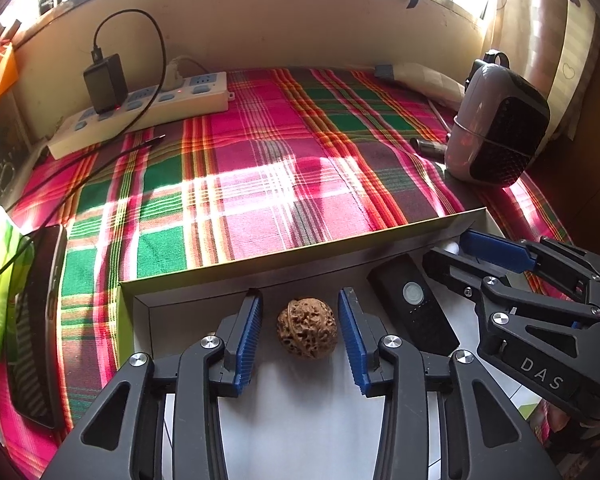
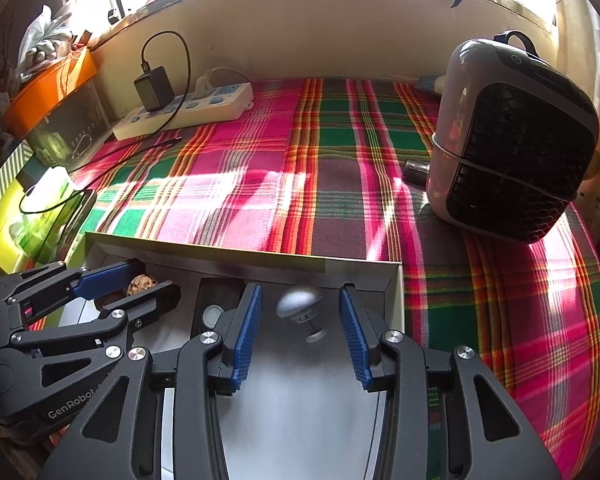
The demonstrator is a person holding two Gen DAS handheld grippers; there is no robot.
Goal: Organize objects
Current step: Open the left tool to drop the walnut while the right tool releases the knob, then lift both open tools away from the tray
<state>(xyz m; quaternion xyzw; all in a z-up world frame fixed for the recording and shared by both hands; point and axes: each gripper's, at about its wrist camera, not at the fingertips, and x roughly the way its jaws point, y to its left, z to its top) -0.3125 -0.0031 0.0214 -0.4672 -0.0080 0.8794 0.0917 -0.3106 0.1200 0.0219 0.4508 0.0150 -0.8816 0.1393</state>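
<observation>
Inside the shallow white box [image 1: 172, 300] on the plaid tablecloth [image 1: 260, 160], both tools are working side by side. The left gripper [image 1: 300, 332] stands spread wide with its blue pads on either side of a wrinkled brown walnut [image 1: 307, 328], which sits on the box floor clear of both pads. Just to its right lies a slim black remote [image 1: 414, 308] with a round button, flat on the box floor. The right gripper [image 2: 300, 320] is also wide apart, and between its pads there is a small grey mushroom-shaped knob [image 2: 300, 306]; it is blurred, so I cannot tell whether it rests on the floor or is off it, though neither pad touches it. Beyond the box, a grey and black portable heater [image 2: 512, 140] stands at the right of the cloth, and a white power strip [image 1: 140, 112] with a black charger [image 1: 105, 82] plugged in lies along the back wall.
</observation>
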